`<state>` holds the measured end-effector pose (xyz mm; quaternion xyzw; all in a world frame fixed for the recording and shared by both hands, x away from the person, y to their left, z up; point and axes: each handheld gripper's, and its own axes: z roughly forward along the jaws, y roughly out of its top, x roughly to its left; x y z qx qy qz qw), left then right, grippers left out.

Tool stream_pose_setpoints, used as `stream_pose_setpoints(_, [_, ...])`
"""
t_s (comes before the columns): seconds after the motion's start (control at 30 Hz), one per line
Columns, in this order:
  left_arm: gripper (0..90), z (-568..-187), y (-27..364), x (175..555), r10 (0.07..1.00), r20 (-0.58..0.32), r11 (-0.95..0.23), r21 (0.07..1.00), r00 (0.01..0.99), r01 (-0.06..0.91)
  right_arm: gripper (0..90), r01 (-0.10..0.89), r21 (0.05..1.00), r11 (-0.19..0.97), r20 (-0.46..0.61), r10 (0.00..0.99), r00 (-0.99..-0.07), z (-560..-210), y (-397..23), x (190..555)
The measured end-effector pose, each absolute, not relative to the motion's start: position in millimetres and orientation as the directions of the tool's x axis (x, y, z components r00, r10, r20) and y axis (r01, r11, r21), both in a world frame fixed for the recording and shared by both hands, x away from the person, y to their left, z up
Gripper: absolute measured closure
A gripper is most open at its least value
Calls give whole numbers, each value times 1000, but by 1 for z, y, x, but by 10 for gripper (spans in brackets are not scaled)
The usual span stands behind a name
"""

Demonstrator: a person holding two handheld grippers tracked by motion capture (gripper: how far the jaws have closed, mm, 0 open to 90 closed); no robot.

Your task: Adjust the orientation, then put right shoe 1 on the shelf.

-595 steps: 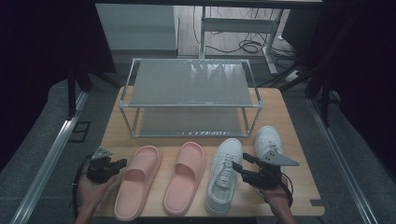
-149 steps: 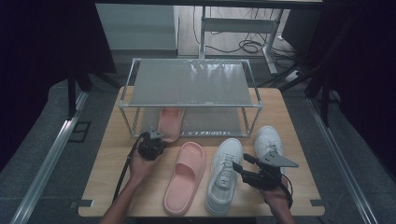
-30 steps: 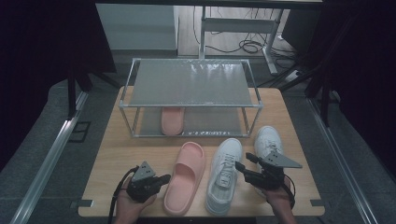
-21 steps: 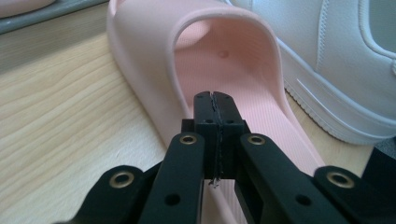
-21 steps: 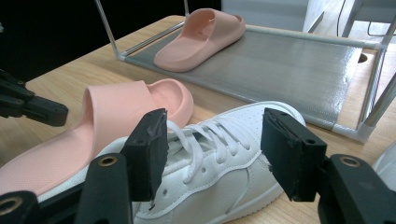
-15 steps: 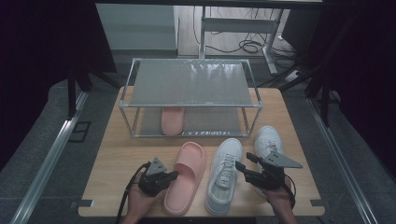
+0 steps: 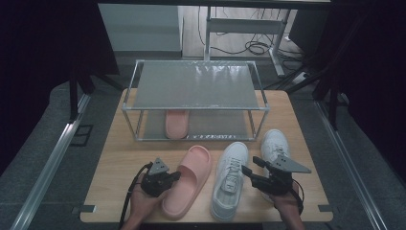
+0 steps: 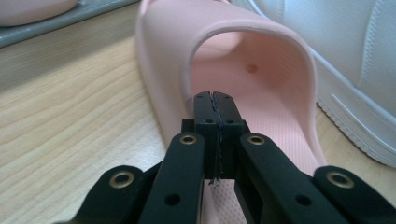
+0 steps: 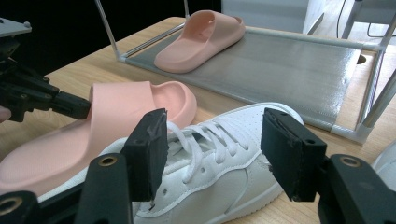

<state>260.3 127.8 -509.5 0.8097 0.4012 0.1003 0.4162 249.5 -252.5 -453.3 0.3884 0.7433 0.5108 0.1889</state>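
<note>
The pink slipper (image 7: 187, 179) lies on the tabletop (image 7: 115, 163), between the left hand-held gripper (image 7: 165, 179) and a white sneaker (image 7: 230, 179). That gripper's jaws are pressed together, empty, at the slipper's mouth. The right hand-held gripper (image 7: 248, 171) hovers wide open, empty, beside the sneaker.

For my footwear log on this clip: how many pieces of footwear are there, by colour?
Pink slippers: 2, one on the table, one on the rack's lower shelf.
White sneakers: 2, one beside the pink slipper, one at the right.
Total: 4.
</note>
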Motion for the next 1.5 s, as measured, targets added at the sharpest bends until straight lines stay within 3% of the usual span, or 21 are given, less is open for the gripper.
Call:
stream_pose_setpoints(0.4, [900, -510, 142, 273, 766, -173, -300, 756, 619, 582, 420, 387, 905, 178, 116, 771, -626, -454, -253, 250])
stream_pose_setpoints(0.67, [872, -502, 144, 263, 754, -185, -283, 774, 630, 566, 420, 387, 906, 173, 118, 774, -622, -454, -255, 250])
stream_pose_setpoints(1.0, [780, -493, 149, 247, 724, -232, -258, 783, 650, 567, 420, 383, 908, 172, 114, 776, -620, -453, -256, 249])
stream_pose_setpoints(1.5, [594, -489, 139, 230, 700, -220, -295, 778, 680, 554, 420, 385, 907, 171, 115, 779, -617, -454, -258, 249])
